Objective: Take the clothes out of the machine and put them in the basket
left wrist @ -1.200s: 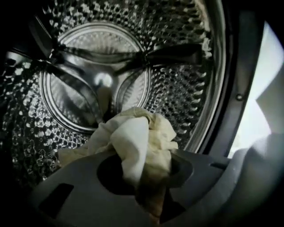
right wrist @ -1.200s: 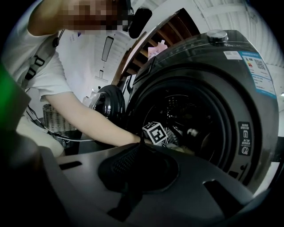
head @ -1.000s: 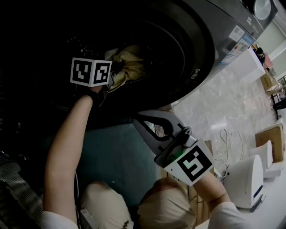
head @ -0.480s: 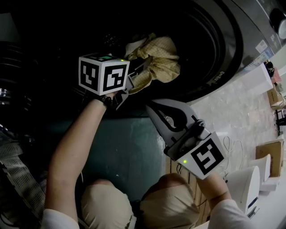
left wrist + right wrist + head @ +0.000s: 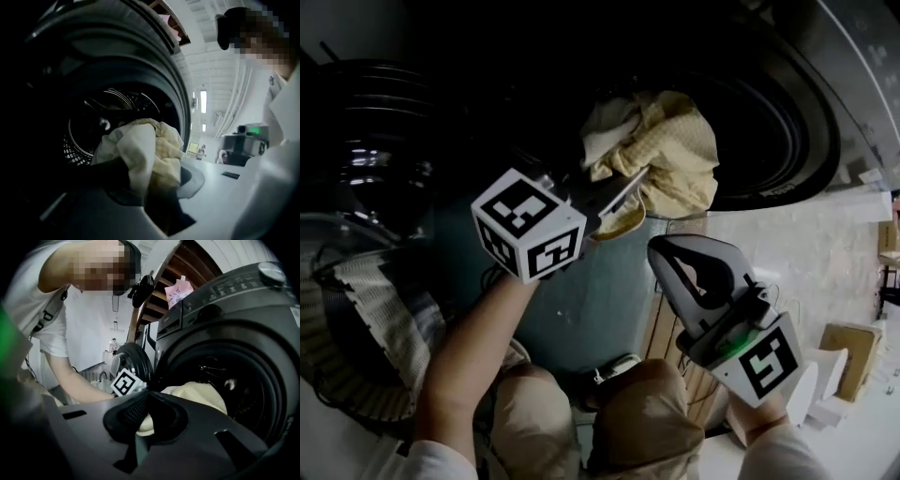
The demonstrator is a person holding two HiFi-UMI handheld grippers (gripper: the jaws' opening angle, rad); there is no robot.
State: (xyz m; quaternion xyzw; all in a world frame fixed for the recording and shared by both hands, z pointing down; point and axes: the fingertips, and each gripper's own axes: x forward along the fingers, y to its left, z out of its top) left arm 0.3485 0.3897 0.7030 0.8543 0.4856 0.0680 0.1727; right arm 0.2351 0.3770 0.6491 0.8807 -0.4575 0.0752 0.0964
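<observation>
Clothes here means one cream-yellow cloth [image 5: 661, 155], bunched and crumpled. It is pinched at its lower edge in the left gripper [image 5: 614, 202], whose jaws are closed tight on a fold. The rest of it bulges up and beyond the tips, in front of the dark mouth of the washing machine [image 5: 806, 141]. In the left gripper view the cloth [image 5: 140, 150] fills the space ahead of the jaws, with the drum behind it.

The right gripper [image 5: 675, 258] hovers just below and to the right of the cloth, apart from it. Its jaws are together with nothing between them.

The cloth looks soft, light and limp. It should sag and swing from the pinch, and a loose end may catch on the door rim. A grip on a thick fold near the middle of the bundle would hold better than one on a thin edge. The free gripper could support the hanging part.

To the left of the left gripper, beyond the open door [image 5: 375, 141], lies what looks like a woven basket [image 5: 389, 319].
</observation>
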